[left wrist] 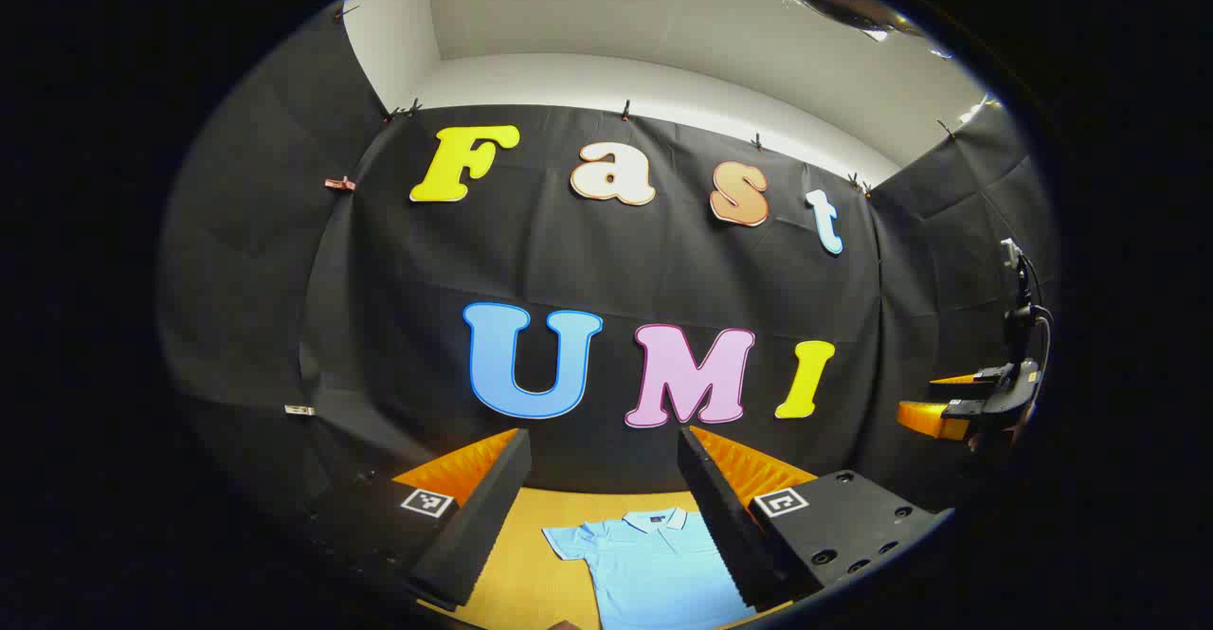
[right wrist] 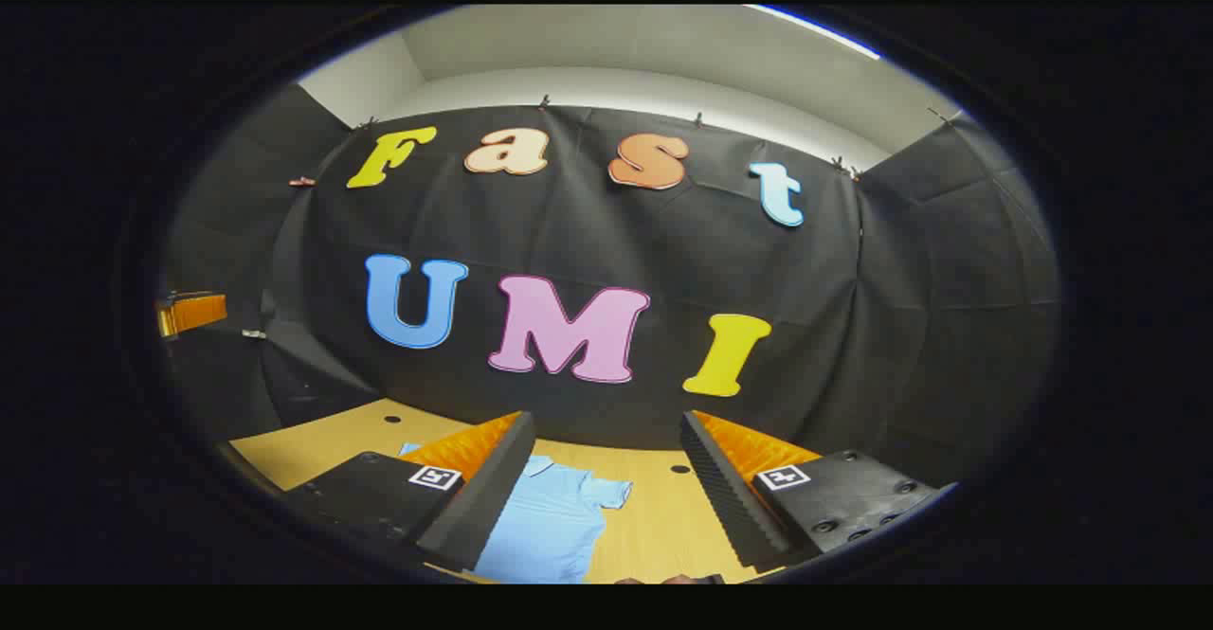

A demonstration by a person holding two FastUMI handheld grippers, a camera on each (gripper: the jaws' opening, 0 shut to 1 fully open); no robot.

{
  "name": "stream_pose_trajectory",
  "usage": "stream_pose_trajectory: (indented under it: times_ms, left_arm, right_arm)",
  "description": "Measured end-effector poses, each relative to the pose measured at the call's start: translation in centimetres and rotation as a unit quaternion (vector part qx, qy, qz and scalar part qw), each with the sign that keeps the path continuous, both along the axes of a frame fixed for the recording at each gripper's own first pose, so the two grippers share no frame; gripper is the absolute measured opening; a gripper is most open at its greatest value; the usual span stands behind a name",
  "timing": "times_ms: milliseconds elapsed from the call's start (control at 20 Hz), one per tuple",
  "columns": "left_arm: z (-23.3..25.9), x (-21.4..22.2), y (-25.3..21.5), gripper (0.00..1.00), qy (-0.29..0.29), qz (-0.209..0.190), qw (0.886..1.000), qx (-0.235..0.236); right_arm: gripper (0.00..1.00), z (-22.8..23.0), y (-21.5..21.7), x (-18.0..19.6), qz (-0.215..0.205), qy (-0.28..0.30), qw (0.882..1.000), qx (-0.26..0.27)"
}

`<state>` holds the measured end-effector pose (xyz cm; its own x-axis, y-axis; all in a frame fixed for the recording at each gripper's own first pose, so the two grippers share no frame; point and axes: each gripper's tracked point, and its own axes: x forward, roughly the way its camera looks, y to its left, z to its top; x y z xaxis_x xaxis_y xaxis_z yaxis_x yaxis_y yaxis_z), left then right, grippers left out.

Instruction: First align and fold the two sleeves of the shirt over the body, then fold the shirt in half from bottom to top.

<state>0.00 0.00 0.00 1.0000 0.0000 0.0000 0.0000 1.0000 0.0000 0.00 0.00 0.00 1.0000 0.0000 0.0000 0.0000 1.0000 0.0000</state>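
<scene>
Shirt (left wrist: 654, 568) lies flat, collar away, on the wooden counter (right wrist: 313, 450) below both raised claws, looking light, soft and limp. Left claw (left wrist: 606, 497) and right claw (right wrist: 606, 478) stand apart, holding nothing. Pinching each sleeve (left wrist: 569, 543) at its hem seems best.

We see left gripper (left wrist: 604, 516): ribbed wedge fingers, square tag each, screw holes lower right. Right gripper (right wrist: 606, 493) same build. Other unit, right edge of left gripper view, cabled.
</scene>
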Motion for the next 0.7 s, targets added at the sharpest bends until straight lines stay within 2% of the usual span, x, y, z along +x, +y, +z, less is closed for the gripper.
stream_pose_trajectory:
  times_ms: [700]
  left_arm:
    - [0.7, -0.2, 1.3, 0.99, -0.008, 0.008, 1.0, 0.005]
  right_arm:
    - [0.97, 0.1, 1.5, 0.8, 0.004, 0.003, 1.0, 0.015]
